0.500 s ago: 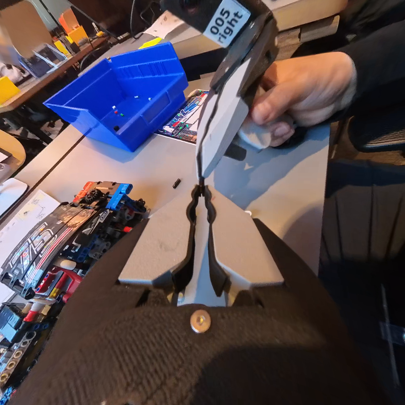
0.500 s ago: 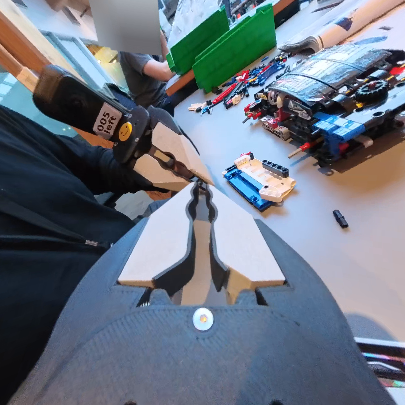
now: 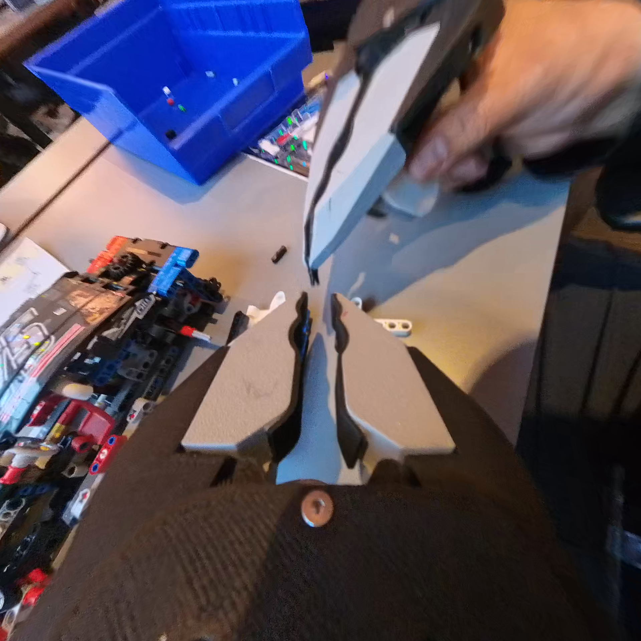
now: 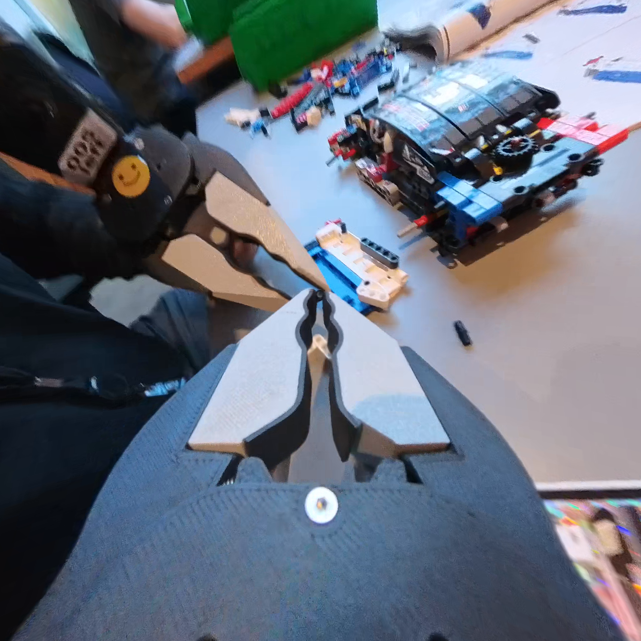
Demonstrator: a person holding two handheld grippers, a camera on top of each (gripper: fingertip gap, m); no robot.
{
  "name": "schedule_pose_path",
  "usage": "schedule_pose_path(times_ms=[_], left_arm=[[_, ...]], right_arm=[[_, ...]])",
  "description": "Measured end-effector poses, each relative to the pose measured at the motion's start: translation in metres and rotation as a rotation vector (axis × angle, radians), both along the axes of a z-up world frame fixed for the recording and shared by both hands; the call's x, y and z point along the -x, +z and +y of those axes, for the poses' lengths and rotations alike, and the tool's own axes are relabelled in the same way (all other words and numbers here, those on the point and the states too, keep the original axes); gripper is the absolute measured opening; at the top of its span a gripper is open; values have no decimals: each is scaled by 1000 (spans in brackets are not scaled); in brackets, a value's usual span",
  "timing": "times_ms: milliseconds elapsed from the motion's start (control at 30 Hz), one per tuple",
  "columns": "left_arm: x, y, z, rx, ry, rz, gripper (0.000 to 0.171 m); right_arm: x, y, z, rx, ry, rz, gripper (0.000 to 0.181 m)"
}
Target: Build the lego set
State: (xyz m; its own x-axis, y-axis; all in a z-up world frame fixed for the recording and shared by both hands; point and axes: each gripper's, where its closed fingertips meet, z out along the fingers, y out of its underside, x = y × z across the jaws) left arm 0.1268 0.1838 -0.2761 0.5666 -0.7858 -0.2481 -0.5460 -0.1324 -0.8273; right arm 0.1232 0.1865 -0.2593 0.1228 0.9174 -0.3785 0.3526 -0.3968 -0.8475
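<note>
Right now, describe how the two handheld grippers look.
Both share one design: two flat, pale grey wedge fingers with wavy black inner pads, on a dark ribbed body with a silver screw. The left gripper carries a white label and a yellow smiley sticker. The hand on the right gripper wears a dark sleeve.

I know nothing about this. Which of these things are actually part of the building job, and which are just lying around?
In use:
- right gripper, shut on a small black pin
- left gripper, open
- half-built car
- blue-and-white panel
- instruction booklet

Lying about, for now:
- blue bin
- green bins
- loose black pin
- parts pile
</note>
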Motion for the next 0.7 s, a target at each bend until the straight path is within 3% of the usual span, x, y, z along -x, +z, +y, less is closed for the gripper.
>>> schedule_pose_path(times_ms=[100, 200, 433, 500, 700], left_arm=[[5, -11, -3, 17, -53, 72, 25], [5, -7, -7, -14, -110, 85, 23], [1, -5, -4, -2, -94, 78, 18], [2, -9, -5, 71, -66, 40, 6], [4, -13, -2, 287, 8, -101, 18]], right_arm=[[-11, -12, 2, 51, 90, -151, 1], [-11, -19, -1, 147, 178, -211, 1], [5, -10, -8, 358, 273, -108, 1], [7, -11, -6, 351, 256, -100, 1], [10, -8, -6, 242, 236, -117, 1]])
